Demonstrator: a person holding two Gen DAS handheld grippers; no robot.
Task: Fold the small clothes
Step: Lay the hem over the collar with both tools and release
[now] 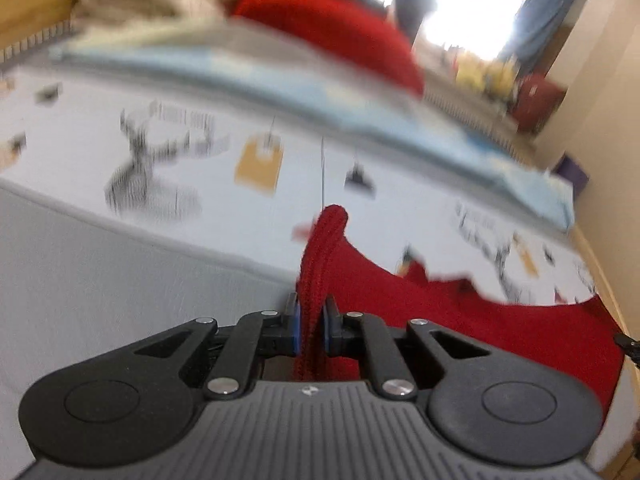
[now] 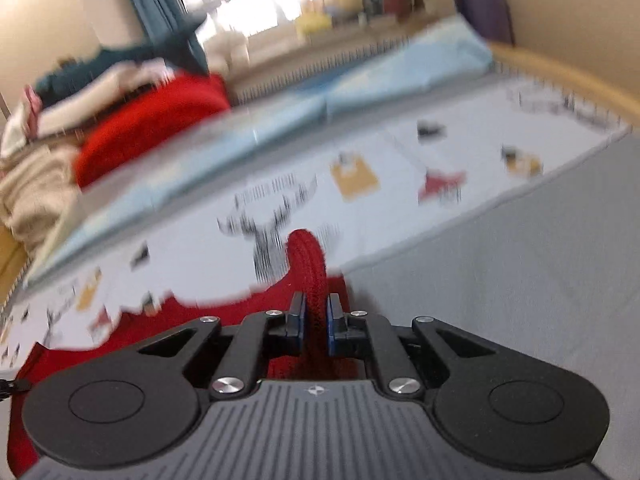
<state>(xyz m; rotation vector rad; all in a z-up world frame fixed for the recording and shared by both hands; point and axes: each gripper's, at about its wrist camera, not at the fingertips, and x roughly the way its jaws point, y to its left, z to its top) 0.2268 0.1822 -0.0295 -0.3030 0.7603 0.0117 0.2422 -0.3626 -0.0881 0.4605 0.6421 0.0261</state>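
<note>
A red knitted garment [image 1: 460,312] hangs between both grippers above a bed. My left gripper [image 1: 311,320] is shut on one bunched edge of it, the fabric sticking up between the blue pads. The cloth spreads to the right of it. My right gripper [image 2: 316,318] is shut on the other bunched edge of the red garment [image 2: 160,320], which spreads to its left. Both views are motion-blurred.
The bed has a white printed sheet [image 1: 180,152] and a grey mattress side [image 1: 100,272]. A folded light-blue blanket [image 2: 360,80] lies across it. A second red knit [image 2: 152,124] and beige clothes [image 2: 36,192] are piled at the head end. A window and wall stand behind.
</note>
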